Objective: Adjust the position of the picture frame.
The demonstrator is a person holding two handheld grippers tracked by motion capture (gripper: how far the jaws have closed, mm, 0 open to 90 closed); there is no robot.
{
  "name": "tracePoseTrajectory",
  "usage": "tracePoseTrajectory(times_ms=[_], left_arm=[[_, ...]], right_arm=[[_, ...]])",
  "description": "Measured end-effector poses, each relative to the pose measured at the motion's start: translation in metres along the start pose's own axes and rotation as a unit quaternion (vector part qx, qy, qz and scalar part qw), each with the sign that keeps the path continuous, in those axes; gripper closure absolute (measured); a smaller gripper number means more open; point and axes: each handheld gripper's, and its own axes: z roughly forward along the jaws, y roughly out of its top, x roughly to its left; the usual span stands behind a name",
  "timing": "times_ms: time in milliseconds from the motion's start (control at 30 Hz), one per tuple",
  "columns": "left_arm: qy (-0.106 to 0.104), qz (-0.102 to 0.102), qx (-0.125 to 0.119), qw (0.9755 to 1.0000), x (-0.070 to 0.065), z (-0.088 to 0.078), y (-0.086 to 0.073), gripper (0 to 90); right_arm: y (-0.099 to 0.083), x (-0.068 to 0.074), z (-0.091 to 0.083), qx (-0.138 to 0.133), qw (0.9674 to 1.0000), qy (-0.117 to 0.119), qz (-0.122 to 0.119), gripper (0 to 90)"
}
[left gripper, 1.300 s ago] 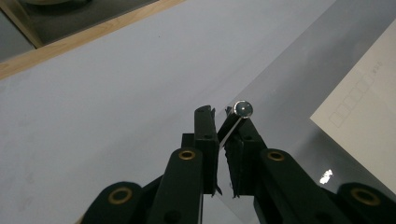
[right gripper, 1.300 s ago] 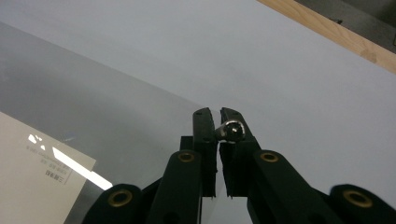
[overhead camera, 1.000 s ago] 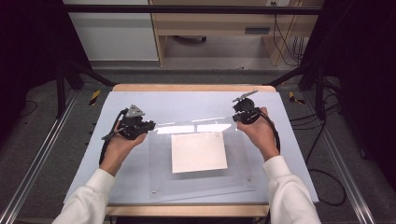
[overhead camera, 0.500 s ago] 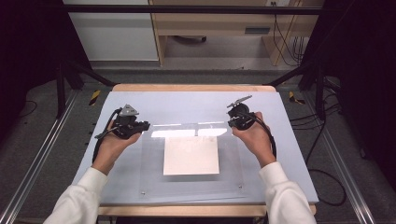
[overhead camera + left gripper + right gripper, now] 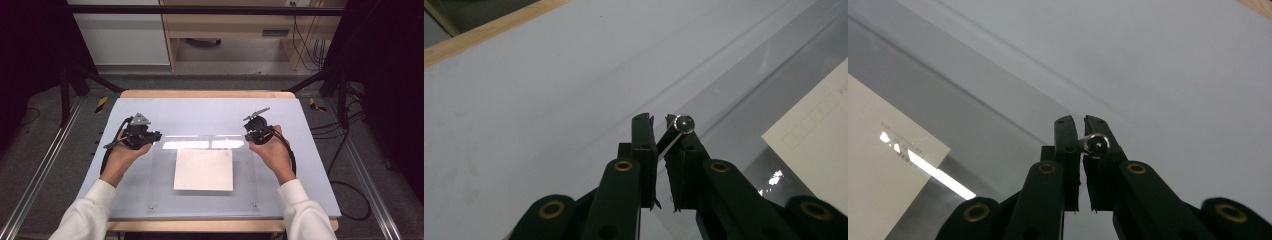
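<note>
A clear plastic plate [image 5: 165, 190] lies on the pale blue tabletop [image 5: 210, 110], with a small screw at each near corner. A white sheet [image 5: 204, 170] sits at its middle; I cannot tell whether it is on or under the plate. My left gripper [image 5: 159, 135] is shut on the plate's far left corner, and my right gripper [image 5: 248, 135] is shut on the far right corner. In the left gripper view the jaws [image 5: 659, 120] pinch the thin edge beside a round screw head [image 5: 684, 123]. The right gripper view has the jaws [image 5: 1081, 120] clamped beside another screw [image 5: 1096, 144].
The blue top has a wooden rim [image 5: 207, 93] along its far edge. Black frame bars [image 5: 325, 75] stand at both sides and cables [image 5: 350, 200] lie on the floor to the right. A strip of light glares on the plate [image 5: 202, 144] between the grippers.
The plate and the white sheet have turned a little, so the sheet is now square to the table. My right gripper has shifted slightly nearer and leftward; both grips are unchanged.
</note>
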Motion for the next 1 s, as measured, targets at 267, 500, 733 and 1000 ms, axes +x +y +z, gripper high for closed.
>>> tracePoseTrajectory(times_ms=[267, 500, 733, 1000], left_arm=[[0.000, -0.003, 0.007, 1.0000, 0.003, 0.010, -0.005, 82.1], [-0.001, -0.011, 0.006, 0.9999, 0.002, 0.018, -0.008, 82.0], [0.003, -0.009, 0.018, 0.9998, 0.002, 0.028, -0.008, 82.8], [0.006, -0.014, 0.024, 0.9996, 0.001, 0.036, -0.010, 83.4]], right_arm=[[-0.001, 0.000, 0.008, 0.013, 0.9999, 0.004, -0.001, 85.3], [-0.007, -0.005, 0.017, 0.014, 0.9998, 0.012, 0.004, 85.2], [-0.009, -0.009, 0.023, 0.015, 0.9998, 0.010, 0.011, 85.3], [-0.014, -0.008, 0.029, 0.016, 0.9995, 0.010, 0.023, 85.3]])
